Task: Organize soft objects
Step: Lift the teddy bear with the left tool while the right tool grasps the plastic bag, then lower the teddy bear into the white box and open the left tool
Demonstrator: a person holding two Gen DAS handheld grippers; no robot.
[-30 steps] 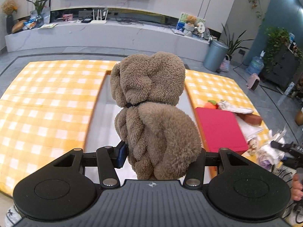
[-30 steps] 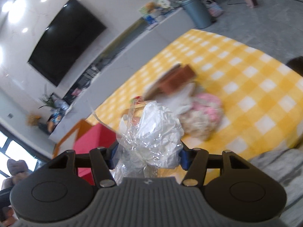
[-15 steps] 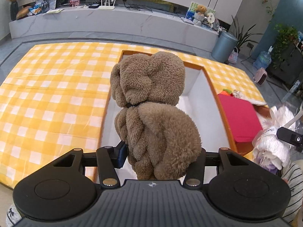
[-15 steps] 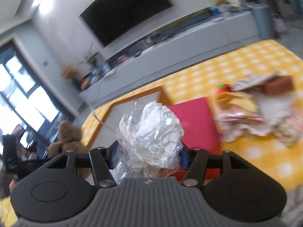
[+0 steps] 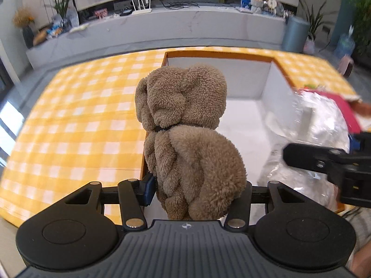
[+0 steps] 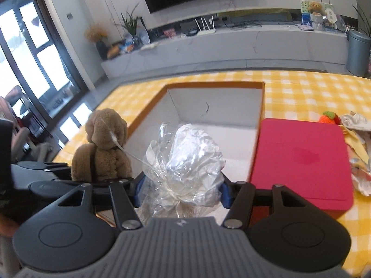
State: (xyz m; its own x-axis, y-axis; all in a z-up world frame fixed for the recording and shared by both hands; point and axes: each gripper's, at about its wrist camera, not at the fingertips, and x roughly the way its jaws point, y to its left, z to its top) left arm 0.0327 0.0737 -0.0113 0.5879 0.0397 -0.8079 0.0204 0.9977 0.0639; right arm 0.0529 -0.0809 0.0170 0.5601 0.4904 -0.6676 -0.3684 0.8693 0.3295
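Brown plush, a teddy bear (image 5: 185, 139), was pinched at its lower body by the left gripper (image 5: 197, 191) above the near left rim of the white-lined box (image 5: 243, 78). Only the right wrist view showed the red lid (image 6: 301, 162) whole, lying against the box's right side, and the right gripper (image 6: 180, 190) clamped on a crinkled cellophane bundle (image 6: 185, 159) over the box's near end.
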